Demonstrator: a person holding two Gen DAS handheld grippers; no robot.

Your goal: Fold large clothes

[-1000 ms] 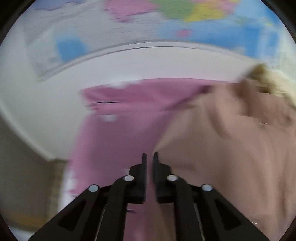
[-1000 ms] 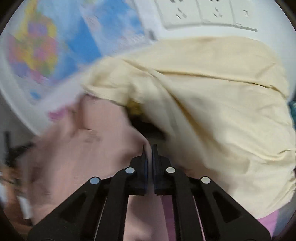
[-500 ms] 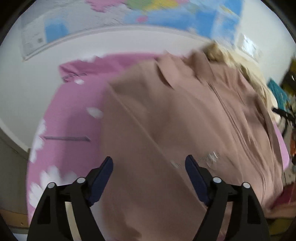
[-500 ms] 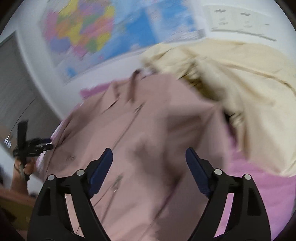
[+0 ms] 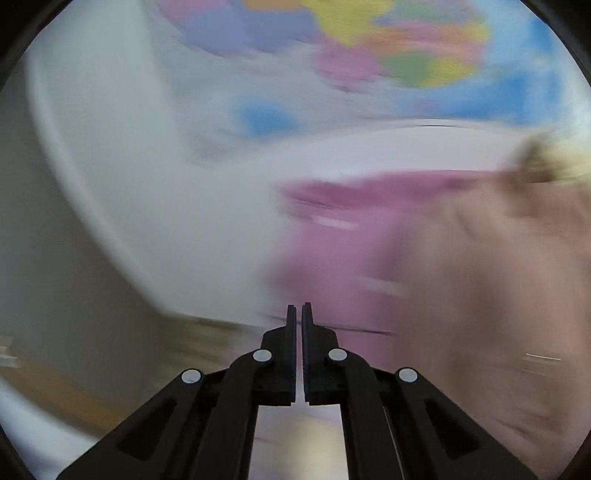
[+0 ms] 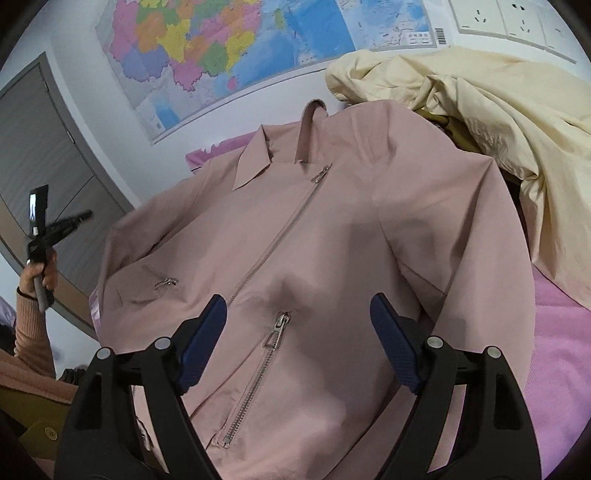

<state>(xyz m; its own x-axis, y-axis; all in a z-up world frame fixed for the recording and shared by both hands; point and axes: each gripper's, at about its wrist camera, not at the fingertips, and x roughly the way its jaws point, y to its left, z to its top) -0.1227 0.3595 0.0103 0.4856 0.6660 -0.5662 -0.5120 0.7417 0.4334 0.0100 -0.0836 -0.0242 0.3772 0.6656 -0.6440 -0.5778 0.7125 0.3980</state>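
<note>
A dusty-pink zip jacket (image 6: pixel 332 229) lies front-up and spread on a pink bed sheet (image 6: pixel 561 350), collar toward the wall. My right gripper (image 6: pixel 297 299) hovers open over its lower front, with the zip pull between the fingers but untouched. My left gripper (image 5: pixel 299 308) is shut on nothing and points past the jacket's left edge (image 5: pixel 498 295) in a heavily blurred view. In the right wrist view that left gripper (image 6: pixel 83 216) shows far left, held up in a hand (image 6: pixel 40 273), clear of the cloth.
A crumpled cream garment (image 6: pixel 498 122) is heaped at the back right, against the jacket's shoulder. A coloured map (image 6: pixel 240 48) and wall sockets (image 6: pixel 509 18) hang on the wall behind. A grey door (image 6: pixel 40 155) stands at the left.
My left gripper went from wide open over the jacket to shut and swung left, off the cloth. My right gripper stayed open; the jacket now lies flatter and sharper below it.
</note>
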